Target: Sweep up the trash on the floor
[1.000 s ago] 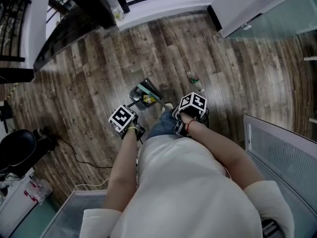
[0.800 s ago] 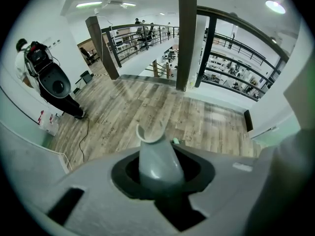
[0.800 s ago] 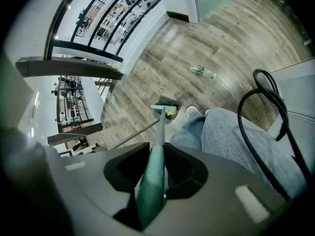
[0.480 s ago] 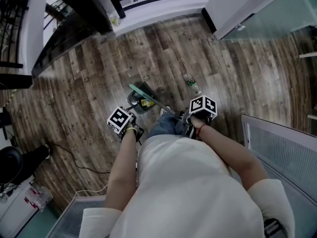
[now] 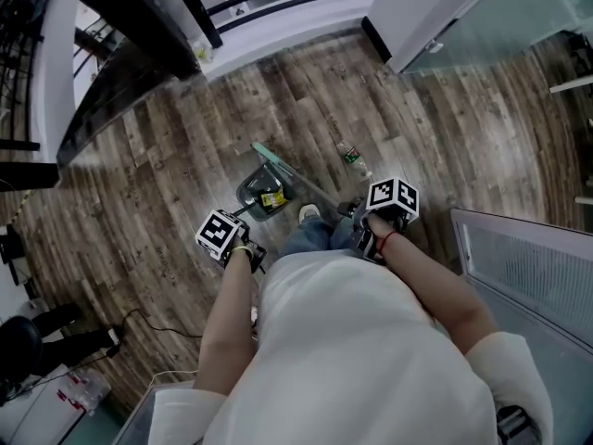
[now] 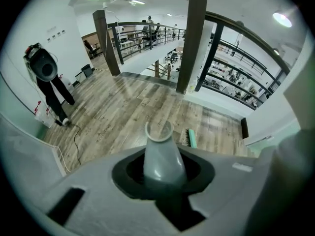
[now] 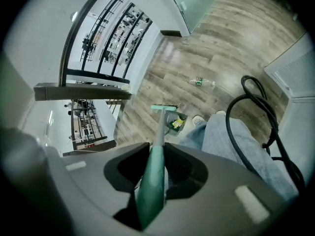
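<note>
A grey dustpan (image 5: 260,193) stands on the wood floor ahead of the person's shoe, with a yellow piece of trash (image 5: 273,199) inside it. Its grey handle (image 6: 160,154) sits between the jaws of my left gripper (image 5: 222,237), which is shut on it. A green broom (image 5: 275,160) has its head at the dustpan's far rim. Its handle (image 7: 153,176) slants back into my right gripper (image 5: 390,206), shut around it. A clear plastic bottle (image 5: 353,159) lies on the floor to the right of the broom. The right gripper view shows the bottle (image 7: 202,81) beyond the dustpan (image 7: 176,123).
A dark railing (image 5: 120,63) and a white ledge run along the far edge of the floor. A white wall with a glass door (image 5: 463,17) is at the far right. A black cable (image 7: 256,117) loops beside the person's leg. White cabinets (image 5: 528,276) flank the person.
My right gripper has moved to the right and the broom handle now slants more steeply. The broom head has shifted to the dustpan's far rim. The left gripper holds the dustpan nearly still.
</note>
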Demonstrator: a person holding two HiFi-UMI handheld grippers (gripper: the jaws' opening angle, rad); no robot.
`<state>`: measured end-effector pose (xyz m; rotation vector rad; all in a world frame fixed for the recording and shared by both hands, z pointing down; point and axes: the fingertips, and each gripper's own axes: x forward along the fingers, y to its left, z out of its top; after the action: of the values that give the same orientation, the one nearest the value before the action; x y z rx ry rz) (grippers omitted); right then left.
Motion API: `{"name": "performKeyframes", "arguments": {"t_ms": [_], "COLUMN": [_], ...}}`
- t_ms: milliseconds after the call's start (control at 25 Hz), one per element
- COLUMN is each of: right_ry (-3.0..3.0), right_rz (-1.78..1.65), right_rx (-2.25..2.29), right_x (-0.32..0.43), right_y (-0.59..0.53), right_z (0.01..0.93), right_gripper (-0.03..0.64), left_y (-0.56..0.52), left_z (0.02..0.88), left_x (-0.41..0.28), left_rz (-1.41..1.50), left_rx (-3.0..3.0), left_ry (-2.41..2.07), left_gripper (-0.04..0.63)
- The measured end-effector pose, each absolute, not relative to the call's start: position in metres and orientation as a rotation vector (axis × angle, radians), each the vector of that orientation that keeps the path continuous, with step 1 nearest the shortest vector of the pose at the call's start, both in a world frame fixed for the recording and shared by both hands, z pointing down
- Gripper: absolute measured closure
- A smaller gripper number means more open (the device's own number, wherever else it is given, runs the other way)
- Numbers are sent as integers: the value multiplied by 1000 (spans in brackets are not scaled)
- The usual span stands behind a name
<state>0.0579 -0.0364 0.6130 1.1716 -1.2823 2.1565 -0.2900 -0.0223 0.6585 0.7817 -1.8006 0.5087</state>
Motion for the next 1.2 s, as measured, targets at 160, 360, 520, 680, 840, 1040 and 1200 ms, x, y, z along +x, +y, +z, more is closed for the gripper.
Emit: {"name": "performKeyframes", "arguments": {"t_ms": [160, 360, 520, 680, 840, 1040, 1200], "right_ry": [-1275, -1237, -1211, -1186, -1161, -1104, -1036], "right_rz": [2177, 2226, 2279, 2327, 2335, 2305, 2267], "right_rx": [1275, 1434, 1567, 1677, 1761, 1870, 1917], "right_x": [84, 118, 148, 183, 211, 249, 273], "right_y": [-39, -42, -42, -44, -49, -50, -52], "right_z": [613, 606, 605, 604, 604, 615, 628], "right_gripper": [515, 515, 515, 515, 517, 515, 515], "left_y": [-39, -59, -72, -81, -88, -96, -109], "left_z": [652, 643, 644, 646, 646, 644, 645], "left_x": [-284, -277, -266, -245, -224, -186, -157], "left_rz": [554, 598, 614, 612, 604, 633, 670], "left_rx": [875, 936, 984, 1011, 1027, 1077, 1120], "left_ry": [-1801, -1779, -1757, -1725, -1693, -1644, -1613], "left_gripper": [512, 512, 512, 512, 512, 512, 512]}}
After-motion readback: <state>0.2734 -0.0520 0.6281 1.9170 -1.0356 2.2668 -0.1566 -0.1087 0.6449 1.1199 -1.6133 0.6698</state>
